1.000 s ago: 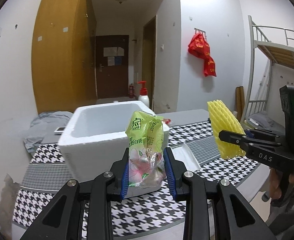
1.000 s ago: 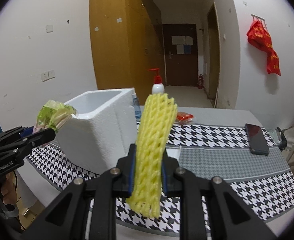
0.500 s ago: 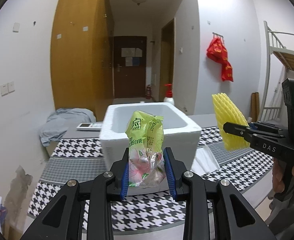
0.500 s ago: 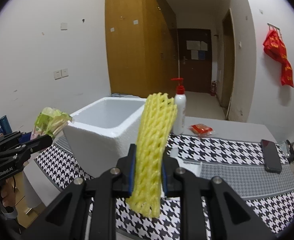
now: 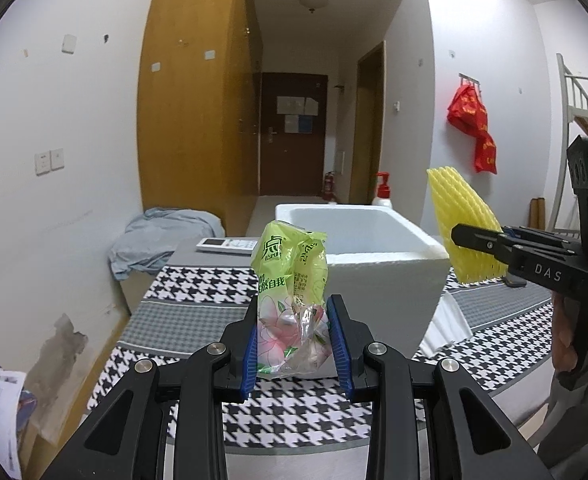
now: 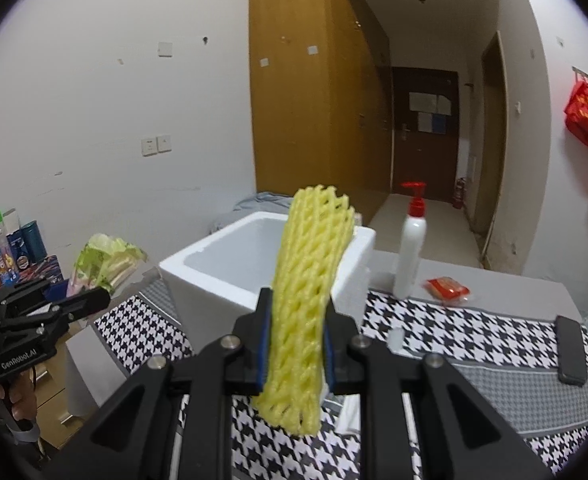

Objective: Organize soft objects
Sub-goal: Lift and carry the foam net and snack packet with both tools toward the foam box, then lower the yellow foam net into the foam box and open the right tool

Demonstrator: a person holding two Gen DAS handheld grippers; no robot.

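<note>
While the left gripper [image 5: 292,342] has its fingers clamped on the green tissue pack [image 5: 291,300] and the right gripper [image 6: 297,346] pinches the yellow foam net [image 6: 308,300], carry each over the white foam box [image 6: 229,268] on the bench [image 6: 474,344], then let go low.

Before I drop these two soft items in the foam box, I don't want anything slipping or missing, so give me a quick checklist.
1. Left gripper shut on green tissue pack: ok.
2. Right gripper shut on yellow foam net: ok.
3. Foam box open on top: ok.
4. Room inside the box: cannot tell, its floor is hidden.
5. Pump bottle stands apart from the box: ok.
6. Grippers over the box opening: not ok, both hang short of it.
</note>
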